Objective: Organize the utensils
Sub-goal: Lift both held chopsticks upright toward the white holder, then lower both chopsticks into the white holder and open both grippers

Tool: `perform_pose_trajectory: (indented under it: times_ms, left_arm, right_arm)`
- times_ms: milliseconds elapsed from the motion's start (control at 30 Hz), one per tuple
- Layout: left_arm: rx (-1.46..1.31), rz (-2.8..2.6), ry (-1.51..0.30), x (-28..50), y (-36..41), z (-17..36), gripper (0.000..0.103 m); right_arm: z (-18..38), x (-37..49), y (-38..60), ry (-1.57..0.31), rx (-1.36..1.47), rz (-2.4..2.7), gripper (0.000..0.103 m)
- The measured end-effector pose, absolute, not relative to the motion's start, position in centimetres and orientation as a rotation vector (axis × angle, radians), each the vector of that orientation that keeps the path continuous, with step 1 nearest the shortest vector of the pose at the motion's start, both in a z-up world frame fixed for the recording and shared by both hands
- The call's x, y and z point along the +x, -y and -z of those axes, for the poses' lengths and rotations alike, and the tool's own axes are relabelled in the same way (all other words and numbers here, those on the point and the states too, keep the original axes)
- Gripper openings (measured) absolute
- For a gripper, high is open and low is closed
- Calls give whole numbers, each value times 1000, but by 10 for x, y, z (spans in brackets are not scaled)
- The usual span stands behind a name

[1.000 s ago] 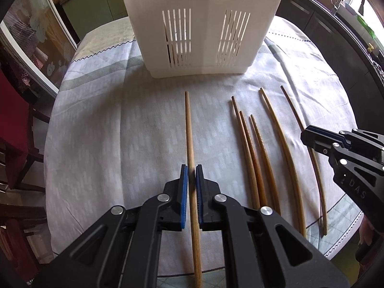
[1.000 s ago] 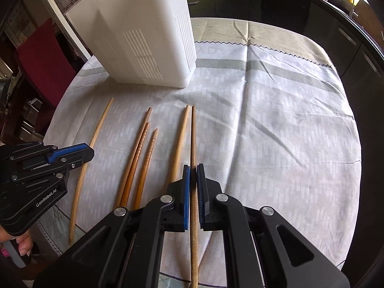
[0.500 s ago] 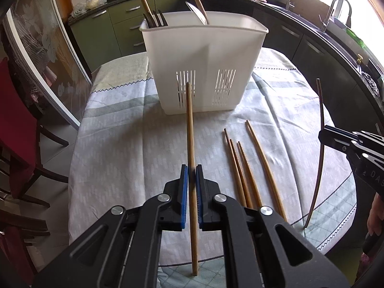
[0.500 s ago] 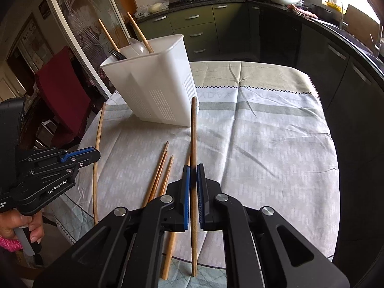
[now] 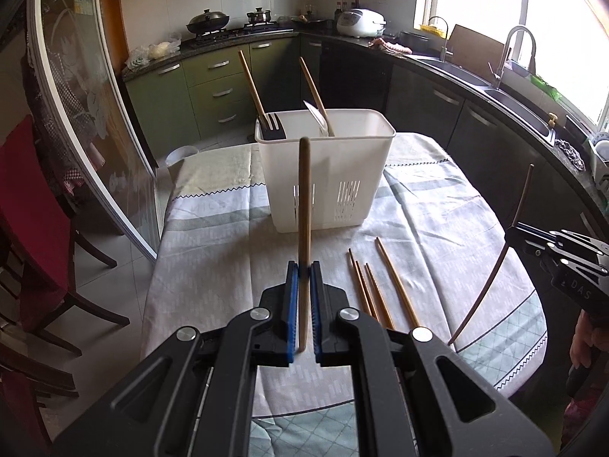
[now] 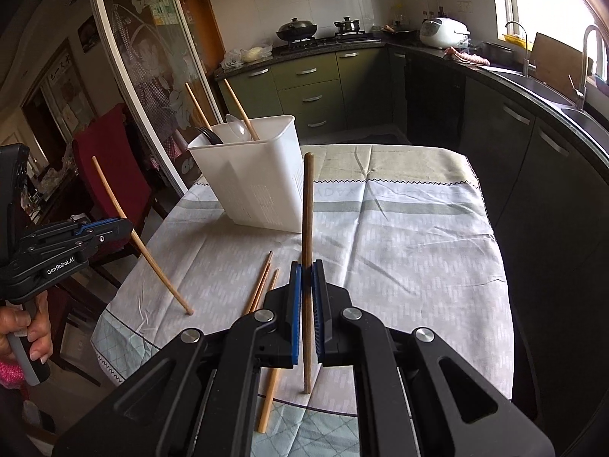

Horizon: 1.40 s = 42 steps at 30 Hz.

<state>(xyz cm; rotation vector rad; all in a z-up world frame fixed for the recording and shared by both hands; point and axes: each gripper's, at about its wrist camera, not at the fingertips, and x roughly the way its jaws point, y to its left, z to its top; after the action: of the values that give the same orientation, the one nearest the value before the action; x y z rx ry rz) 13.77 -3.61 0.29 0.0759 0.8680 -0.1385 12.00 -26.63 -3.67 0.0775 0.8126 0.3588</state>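
A white slotted utensil holder stands at the far side of the table, with a fork and wooden-handled utensils in it; it also shows in the right wrist view. My left gripper is shut on a wooden chopstick and holds it nearly upright above the table. My right gripper is shut on another wooden chopstick, also held upright. Several loose chopsticks lie on the tablecloth between the grippers.
The round table has a pale patterned tablecloth. A red chair stands to the left. Kitchen cabinets and a sink counter run behind and to the right. The left gripper shows in the right wrist view.
Both grippers have lifted their chopsticks off the table and tilted them upright, rising well above the cloth. The holder now appears farther off and lower.
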Motion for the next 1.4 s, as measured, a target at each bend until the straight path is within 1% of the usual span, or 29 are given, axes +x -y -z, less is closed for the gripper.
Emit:
perform_pose_trajectory:
  times_ms: [533, 1067, 1233, 1400]
  left_arm:
    - [82, 154, -850, 119, 30, -9, 6]
    - [85, 166, -849, 120, 29, -6, 6]
    - [86, 172, -832, 121, 29, -18, 6]
    - [81, 184, -800, 127, 30, -47, 6]
  right_arm:
    - [26, 107, 263, -795, 44, -367, 7]
    - [21, 112, 258, -804, 34, -375, 7]
    - [6, 112, 256, -784, 31, -394, 7]
    - [-24, 116, 253, -738, 28, -416, 7]
